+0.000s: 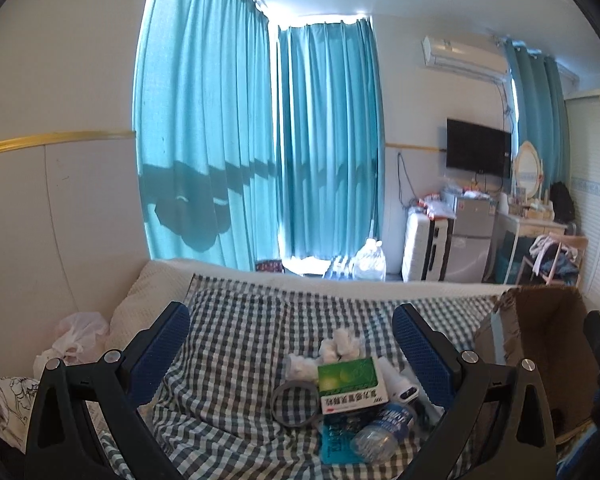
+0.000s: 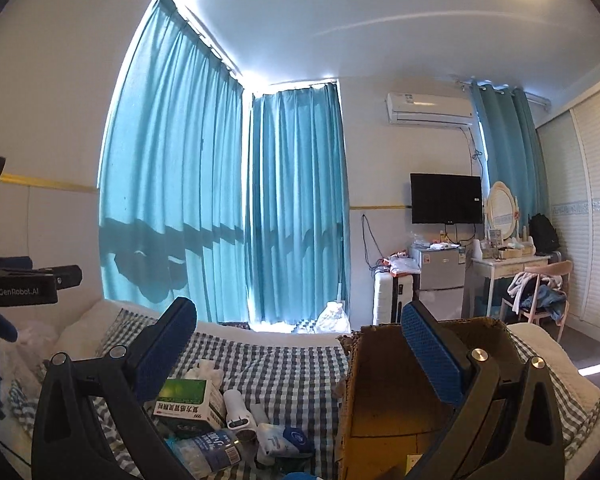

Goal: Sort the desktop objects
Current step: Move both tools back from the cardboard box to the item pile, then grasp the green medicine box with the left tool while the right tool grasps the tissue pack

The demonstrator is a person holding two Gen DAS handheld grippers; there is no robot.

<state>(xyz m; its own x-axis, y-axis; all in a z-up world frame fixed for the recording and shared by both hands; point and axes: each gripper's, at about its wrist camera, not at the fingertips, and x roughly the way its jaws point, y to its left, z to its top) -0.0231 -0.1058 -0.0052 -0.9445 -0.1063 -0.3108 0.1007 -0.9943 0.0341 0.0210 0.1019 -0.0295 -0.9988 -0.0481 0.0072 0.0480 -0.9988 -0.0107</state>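
Both grippers, left [image 1: 290, 354] and right [image 2: 300, 354], gape empty; the crowded medicine box [image 1: 350, 386] may drag neighbouring bottle [image 1: 382, 428] along.

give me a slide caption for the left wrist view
Open left gripper above a green medicine box, plastic bottle and tape roll on a checked cloth.
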